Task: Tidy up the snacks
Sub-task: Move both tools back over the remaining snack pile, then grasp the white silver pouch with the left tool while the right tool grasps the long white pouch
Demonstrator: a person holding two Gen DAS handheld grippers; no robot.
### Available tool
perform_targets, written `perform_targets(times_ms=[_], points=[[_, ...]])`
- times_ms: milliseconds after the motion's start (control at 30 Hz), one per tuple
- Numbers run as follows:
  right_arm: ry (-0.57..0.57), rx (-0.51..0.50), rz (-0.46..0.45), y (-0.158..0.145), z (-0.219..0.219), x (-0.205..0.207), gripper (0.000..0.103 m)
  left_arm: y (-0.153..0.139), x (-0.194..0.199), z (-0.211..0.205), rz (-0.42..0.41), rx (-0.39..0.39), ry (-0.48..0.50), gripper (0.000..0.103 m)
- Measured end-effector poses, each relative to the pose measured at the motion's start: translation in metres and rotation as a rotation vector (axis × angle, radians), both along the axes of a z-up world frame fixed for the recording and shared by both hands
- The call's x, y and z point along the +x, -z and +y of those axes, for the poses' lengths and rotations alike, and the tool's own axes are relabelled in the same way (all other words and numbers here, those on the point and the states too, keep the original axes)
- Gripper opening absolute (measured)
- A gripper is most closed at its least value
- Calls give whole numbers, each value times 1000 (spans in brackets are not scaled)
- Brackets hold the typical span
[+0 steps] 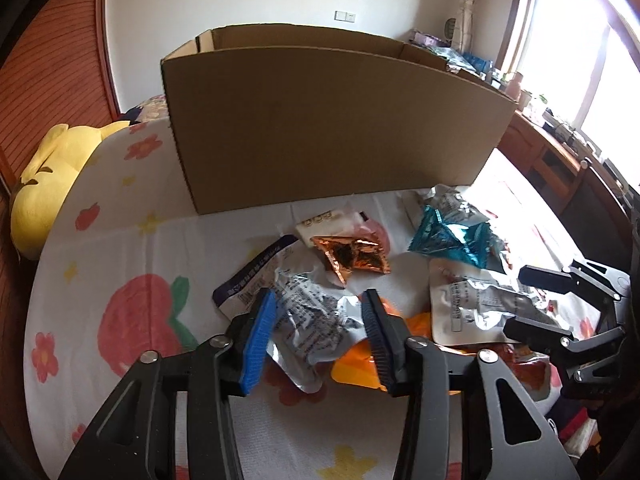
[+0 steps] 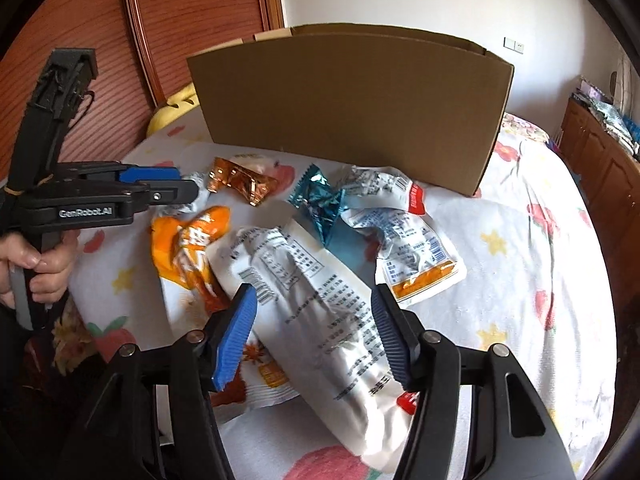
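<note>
Spreading its blue pads wide, the right gripper [image 2: 312,336] straddles a long white snack packet [image 2: 320,320] lying on the flowered bedsheet [image 2: 520,280], apparently not yet pinching it. The left gripper [image 1: 318,340] likewise gapes above a crumpled silver packet [image 1: 316,320], gripping nothing, held level and low by a hand [image 2: 36,268] at its handle. Other snacks lie scattered before the open cardboard box [image 1: 328,128].
</note>
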State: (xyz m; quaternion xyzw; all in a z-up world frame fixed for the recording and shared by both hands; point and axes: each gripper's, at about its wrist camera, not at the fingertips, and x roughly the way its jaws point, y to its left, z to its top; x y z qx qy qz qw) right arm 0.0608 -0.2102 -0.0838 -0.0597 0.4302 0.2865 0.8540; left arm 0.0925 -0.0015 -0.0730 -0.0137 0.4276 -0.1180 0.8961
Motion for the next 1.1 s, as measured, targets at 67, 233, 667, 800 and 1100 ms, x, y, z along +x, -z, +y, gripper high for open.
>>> perform_targets(times_ms=[67,233,667,800,1100], points=[[4,-15,-6,3,1,2,65,4,-3,0,-2,2,-6,49],[14,-26,9,9,1,14,77,10,-3,1,10,-2,-19,54],[42,8,-6,16,-4,10,81,22,-5,1,-16,4,-49,74],[43,10,-9,16,-4,9,81,21,-6,7,-1,-18,-63,74],[50,14,-16,17,-3,8,81,21,-12,24,31,8,-94,74]])
